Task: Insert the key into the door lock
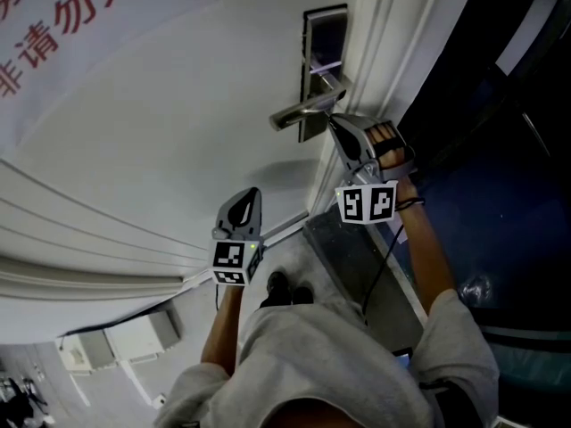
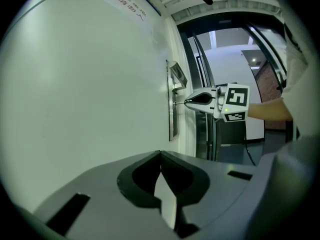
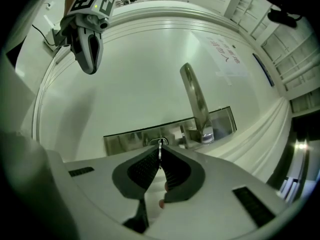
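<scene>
The right gripper [image 3: 160,159], jaws closed on the key [image 3: 160,144], points it level and straight at the lock plate [image 3: 125,136], tip seemingly at the keyhole, while the closed, empty left gripper [image 1: 239,226] hangs well apart.

In the head view the left gripper [image 1: 251,200] sits low at centre, its jaws together with nothing between them, on a bare forearm [image 1: 223,324]. The right gripper [image 1: 337,126] is higher, right of centre, pointing level, jaws pinched on a key [image 3: 160,149].
</scene>
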`<state>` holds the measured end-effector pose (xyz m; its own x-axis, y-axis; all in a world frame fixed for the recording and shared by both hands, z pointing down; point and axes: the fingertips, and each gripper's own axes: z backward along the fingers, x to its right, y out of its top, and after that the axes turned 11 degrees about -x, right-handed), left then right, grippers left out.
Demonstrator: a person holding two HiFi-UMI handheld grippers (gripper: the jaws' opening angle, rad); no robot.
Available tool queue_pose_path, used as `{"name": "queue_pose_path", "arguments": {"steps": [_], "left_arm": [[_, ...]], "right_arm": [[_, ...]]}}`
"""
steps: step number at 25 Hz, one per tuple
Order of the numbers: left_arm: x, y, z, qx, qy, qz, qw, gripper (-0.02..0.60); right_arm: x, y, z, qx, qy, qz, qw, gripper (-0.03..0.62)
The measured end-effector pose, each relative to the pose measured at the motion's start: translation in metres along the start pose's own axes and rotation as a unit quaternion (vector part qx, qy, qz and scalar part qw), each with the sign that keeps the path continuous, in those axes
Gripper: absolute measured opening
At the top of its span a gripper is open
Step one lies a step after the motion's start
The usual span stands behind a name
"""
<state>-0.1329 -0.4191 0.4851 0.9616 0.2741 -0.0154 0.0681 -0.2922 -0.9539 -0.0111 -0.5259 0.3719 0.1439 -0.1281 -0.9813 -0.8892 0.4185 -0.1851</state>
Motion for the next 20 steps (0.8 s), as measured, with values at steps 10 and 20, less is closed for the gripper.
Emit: {"name": "queue_pose_path", "arguments": {"steps": [10, 20], "left_arm": [[0.0046, -0.0041, -0.0068, -0.004, -0.012, 0.002, 0.9999, 0.018], [0.0085, -0.0028, -0.0087, -0.003, -0.019, 0.002, 0.9998, 0.018]], "right_arm": [[0.0022, -0.0008, -0.0026, -0.011, 0.003, 0.015, 1.0, 0.029], [0.0014, 0.0014, -0.0029, -0.036, 0.002, 0.04, 0.999, 0.029]]}}
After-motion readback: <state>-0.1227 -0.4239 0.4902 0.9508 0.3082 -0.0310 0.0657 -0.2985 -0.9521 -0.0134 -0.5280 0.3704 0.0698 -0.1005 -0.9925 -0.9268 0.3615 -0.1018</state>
